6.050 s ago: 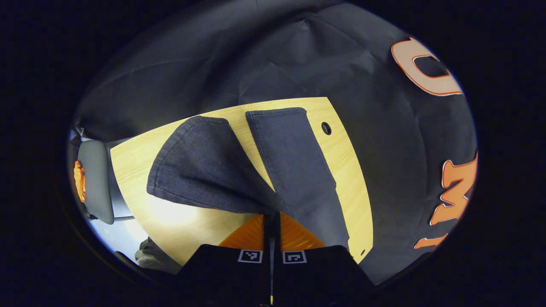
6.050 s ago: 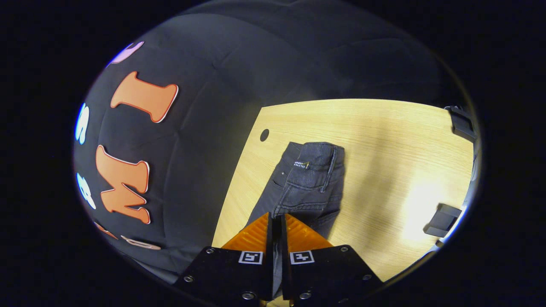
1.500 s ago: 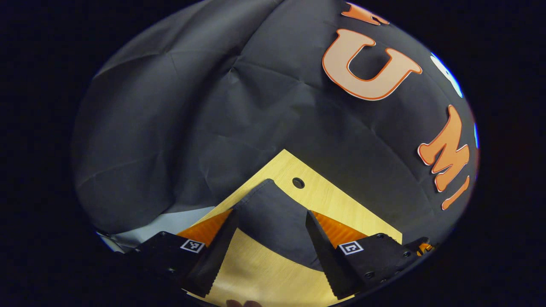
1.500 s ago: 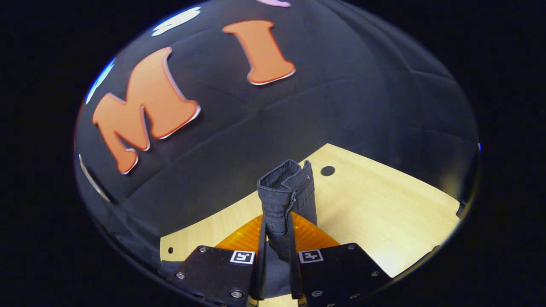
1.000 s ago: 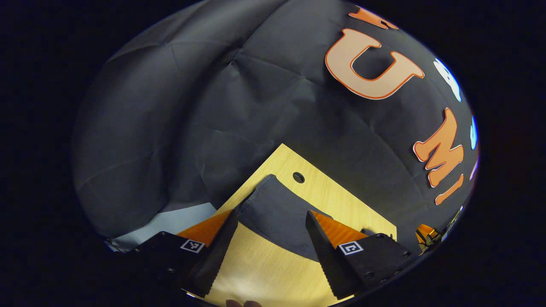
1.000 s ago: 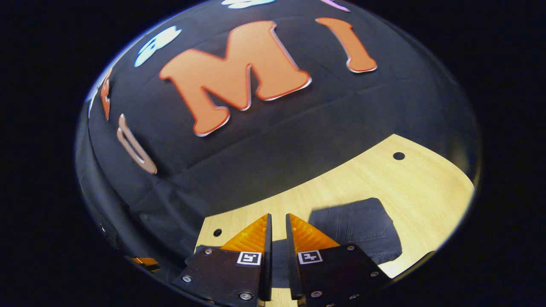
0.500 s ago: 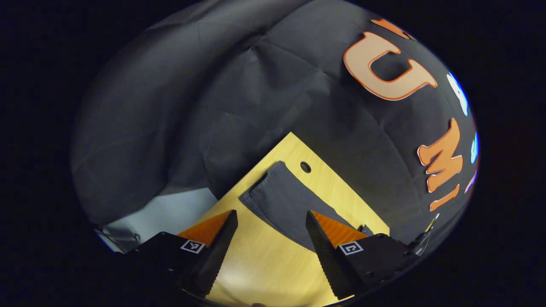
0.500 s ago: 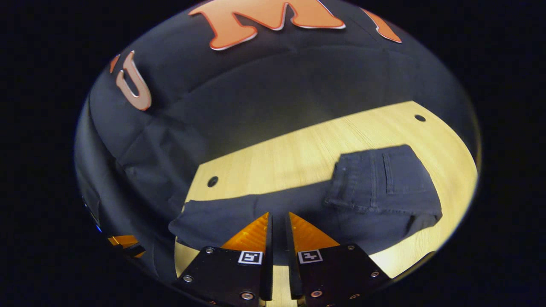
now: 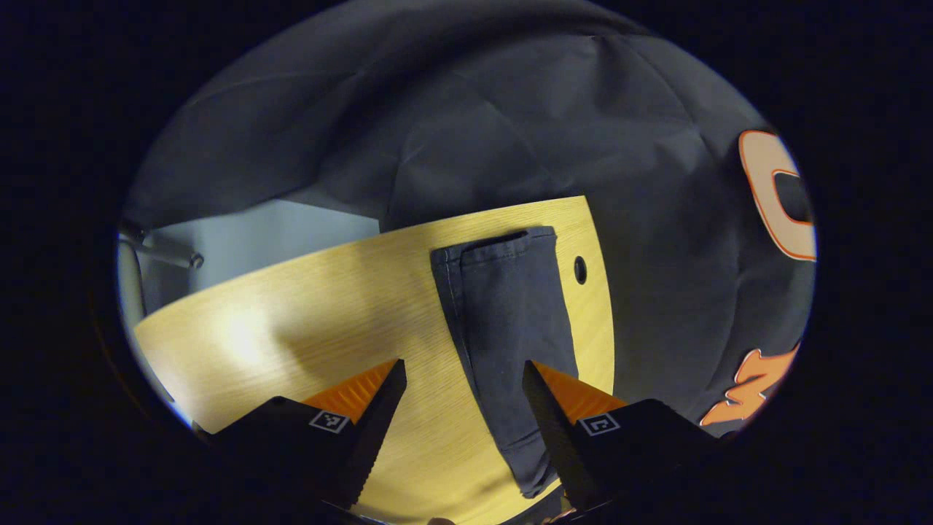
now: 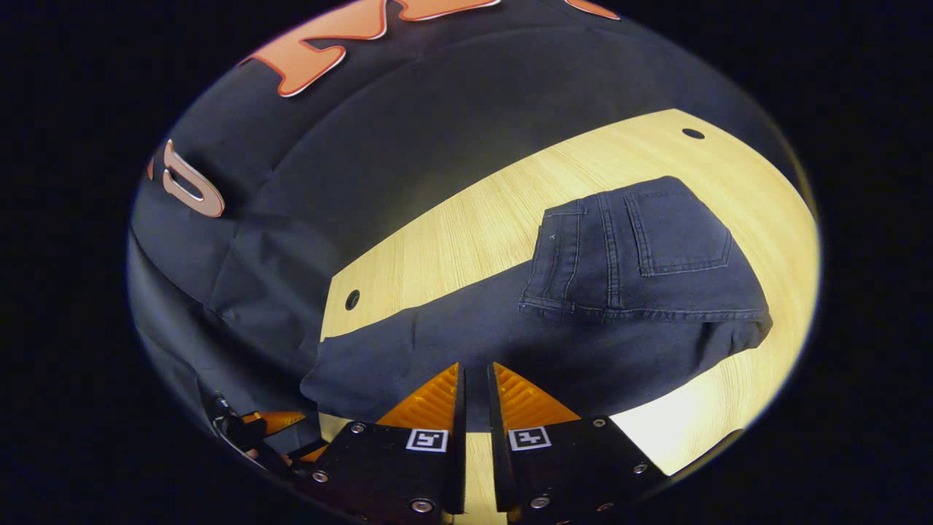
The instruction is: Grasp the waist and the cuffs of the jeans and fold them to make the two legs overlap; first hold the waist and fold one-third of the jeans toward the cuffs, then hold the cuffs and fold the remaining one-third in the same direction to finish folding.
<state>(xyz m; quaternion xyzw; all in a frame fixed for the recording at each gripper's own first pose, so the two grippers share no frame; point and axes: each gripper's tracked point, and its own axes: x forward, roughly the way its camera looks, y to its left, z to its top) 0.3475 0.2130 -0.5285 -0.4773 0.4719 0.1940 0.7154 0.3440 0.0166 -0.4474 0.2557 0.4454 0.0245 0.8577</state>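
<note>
A pale wooden table (image 9: pixel 306 313) with a round hole (image 9: pixel 580 270) stands against black cloth walls (image 9: pixel 466 138).

Dark denim jeans (image 10: pixel 583 328) are laid flat on the light wooden table (image 10: pixel 474 226), the two legs stacked one over the other. The waist part (image 10: pixel 641 248), back pocket facing up, is folded over onto the legs. In the left gripper view, the stacked cuffs (image 9: pixel 492 248) are seen near the table's far edge.

Dark grey jeans (image 10: pixel 619 292), pale wood-grain table (image 10: pixel 466 226)
</note>
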